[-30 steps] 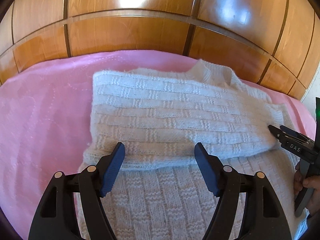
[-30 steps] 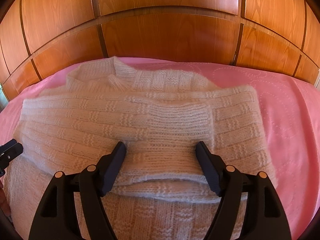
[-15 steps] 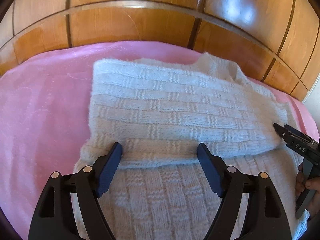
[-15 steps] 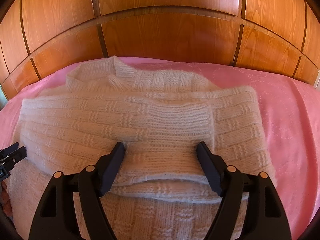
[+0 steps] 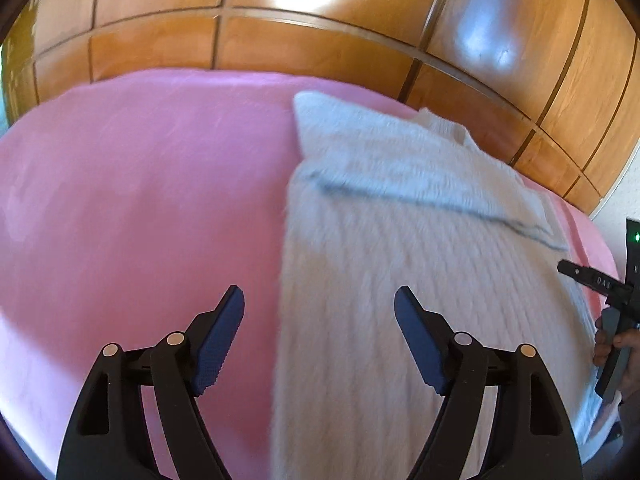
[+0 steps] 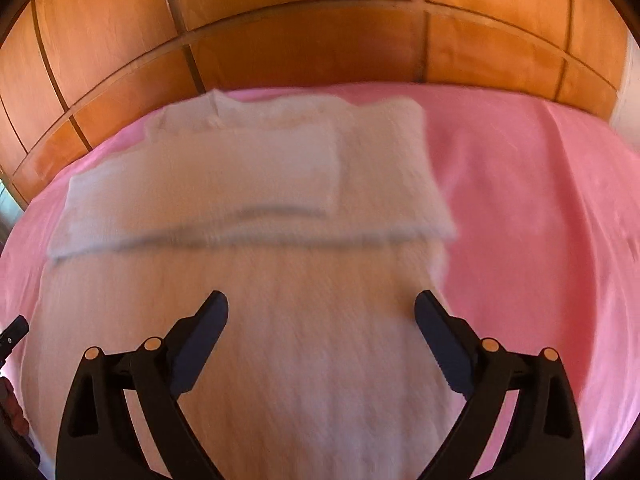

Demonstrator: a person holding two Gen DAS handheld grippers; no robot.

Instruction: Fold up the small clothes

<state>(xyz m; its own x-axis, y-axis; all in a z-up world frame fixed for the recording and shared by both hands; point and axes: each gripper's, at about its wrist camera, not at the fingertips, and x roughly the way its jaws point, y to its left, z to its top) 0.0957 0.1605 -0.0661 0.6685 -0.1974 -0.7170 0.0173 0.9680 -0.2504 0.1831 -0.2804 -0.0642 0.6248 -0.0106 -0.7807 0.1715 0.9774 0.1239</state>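
My left gripper stands open with nothing between its blue pads; below the gap lies the left edge of the white, basket-weave knitted sweater, with the left finger over bare pink bedspread and the right finger over the knit. My right gripper is open too. Its jaws have just been opening wider, and nothing is pinched between them; both fingers hover above the lower body of the sweater, the right one close to the sweater's right edge.

The sweater lies flat on the pink bedspread, its collar toward the glossy orange-brown wooden panelled wall at the far side of the bed. Its sleeves are folded across the chest, forming a raised band with a shadowed lower edge running from side to side. Below that band the body of the sweater stretches toward me in a single layer. Both views are smeared by motion, so the knit pattern reads only faintly.

In the left wrist view the right gripper shows at the right edge, with fingers of my right hand wrapped around its handle. In the right wrist view the tip of the left gripper pokes in at the lower left edge.
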